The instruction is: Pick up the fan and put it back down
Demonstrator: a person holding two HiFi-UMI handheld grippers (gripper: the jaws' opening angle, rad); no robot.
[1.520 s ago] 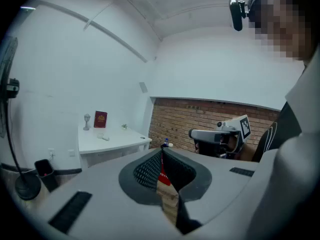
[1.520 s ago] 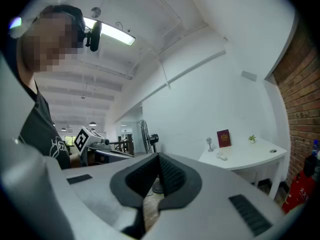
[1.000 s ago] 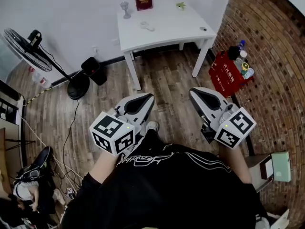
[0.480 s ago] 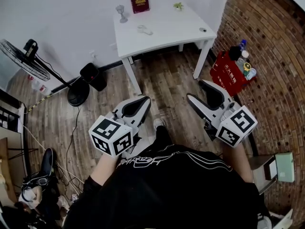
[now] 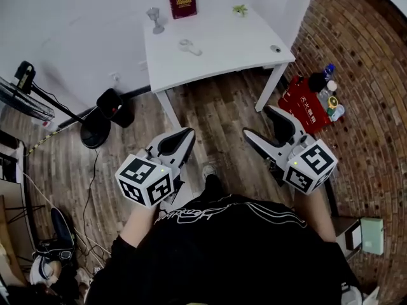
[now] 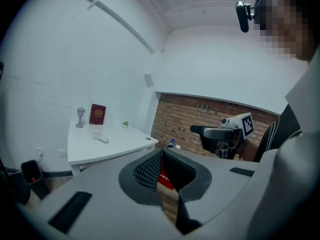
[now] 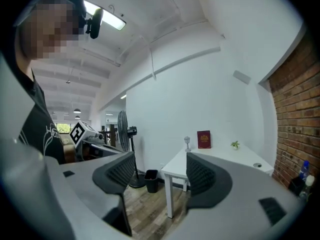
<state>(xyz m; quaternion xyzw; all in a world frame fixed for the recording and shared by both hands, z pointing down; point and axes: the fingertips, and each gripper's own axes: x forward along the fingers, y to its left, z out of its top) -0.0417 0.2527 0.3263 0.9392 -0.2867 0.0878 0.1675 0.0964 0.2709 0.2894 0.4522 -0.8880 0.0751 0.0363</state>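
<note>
The black standing fan [image 5: 21,93] stands on the wood floor at the far left of the head view, its head cut by the frame edge and its round base [image 5: 94,132] near the wall. It also shows beyond the right gripper's jaws as the fan [image 7: 124,134]. My left gripper [image 5: 182,137] is shut and empty, and its jaws meet in the left gripper view [image 6: 161,158]. My right gripper [image 5: 262,123] is opening, with nothing between its jaws [image 7: 160,170]. Both grippers hover in front of my body, far from the fan.
A white table [image 5: 216,53] stands ahead against the wall with a red book [image 5: 182,2], a small goblet [image 5: 153,19] and a tiny plant [image 5: 240,9]. A black bin [image 5: 109,103] sits beside the fan. A red crate of bottles [image 5: 306,101] stands by the brick wall at right.
The right gripper's jaws have gone from shut to wide apart. Both grippers and the view have shifted toward the table, so the fan has slid toward the left edge.
</note>
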